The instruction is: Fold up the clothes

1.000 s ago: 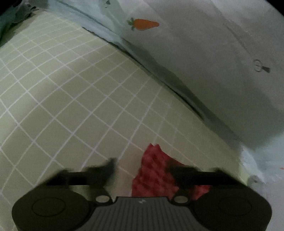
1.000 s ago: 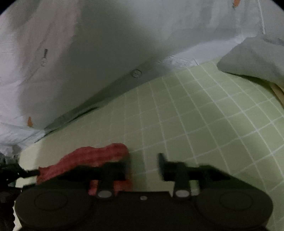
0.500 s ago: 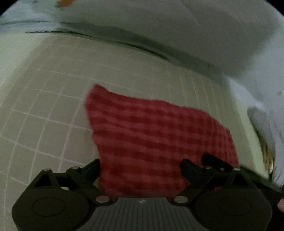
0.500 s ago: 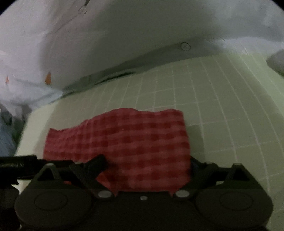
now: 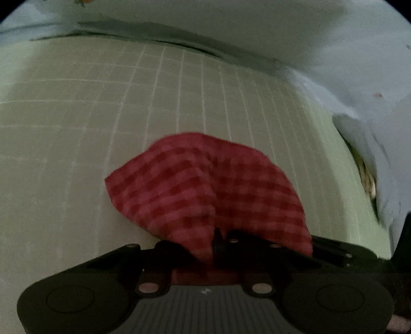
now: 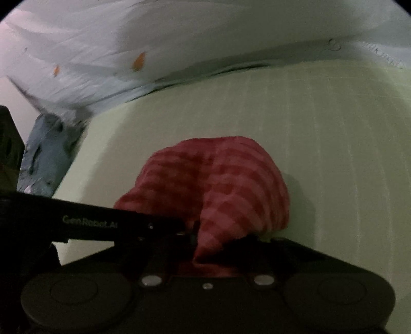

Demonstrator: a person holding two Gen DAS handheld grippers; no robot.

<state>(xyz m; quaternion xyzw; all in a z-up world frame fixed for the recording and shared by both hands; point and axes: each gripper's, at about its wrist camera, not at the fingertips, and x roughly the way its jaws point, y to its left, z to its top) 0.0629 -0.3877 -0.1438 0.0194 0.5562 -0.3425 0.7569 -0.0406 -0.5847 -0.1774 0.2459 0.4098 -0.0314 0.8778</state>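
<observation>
The red checked cloth [image 5: 205,187] bunches limply, light and soft (likely to sag wherever unsupported), toward the near edge of the green gridded mat [image 5: 77,159]. Both the left gripper [image 5: 218,241] and right gripper [image 6: 195,233] have jaws clamped on its near hem; hold corners, I judge.

Near edge of the red cloth [image 5: 205,190] hidden behind the left gripper [image 5: 215,246] and, in the right wrist view, behind the right gripper [image 6: 195,244] — fingertips buried in folds, grid sheet [image 6: 334,154] lines smeared by blur, white bedding [image 5: 257,23] cut off at the frame top.
</observation>
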